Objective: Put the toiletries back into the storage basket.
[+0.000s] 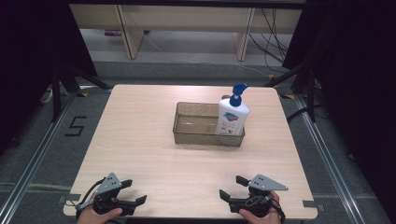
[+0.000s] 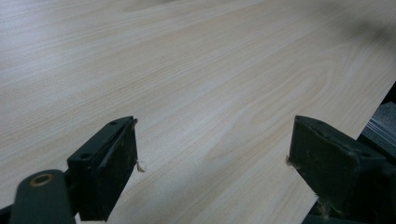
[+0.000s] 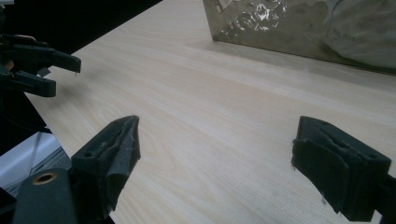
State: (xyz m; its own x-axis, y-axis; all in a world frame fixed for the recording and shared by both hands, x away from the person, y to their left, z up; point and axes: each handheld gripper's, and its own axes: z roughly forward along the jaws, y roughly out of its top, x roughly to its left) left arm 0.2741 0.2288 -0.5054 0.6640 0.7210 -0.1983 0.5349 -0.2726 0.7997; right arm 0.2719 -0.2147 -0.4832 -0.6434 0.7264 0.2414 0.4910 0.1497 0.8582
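A white soap bottle with a blue pump stands upright at the right end of a clear brownish bin near the table's middle. My left gripper rests at the near left edge of the table, open and empty. At the near right, my right gripper is open and empty too. In the left gripper view, the left gripper has only bare wood between its jaws. In the right gripper view, the right gripper faces the bin, with the bottle blurred behind its wall, and the left gripper lies off to the left.
The light wooden table has rounded corners and stands on a grey floor with metal rails. Black tripod legs stand off its far left corner, and more legs and cables off its far right. Wooden furniture legs stand beyond.
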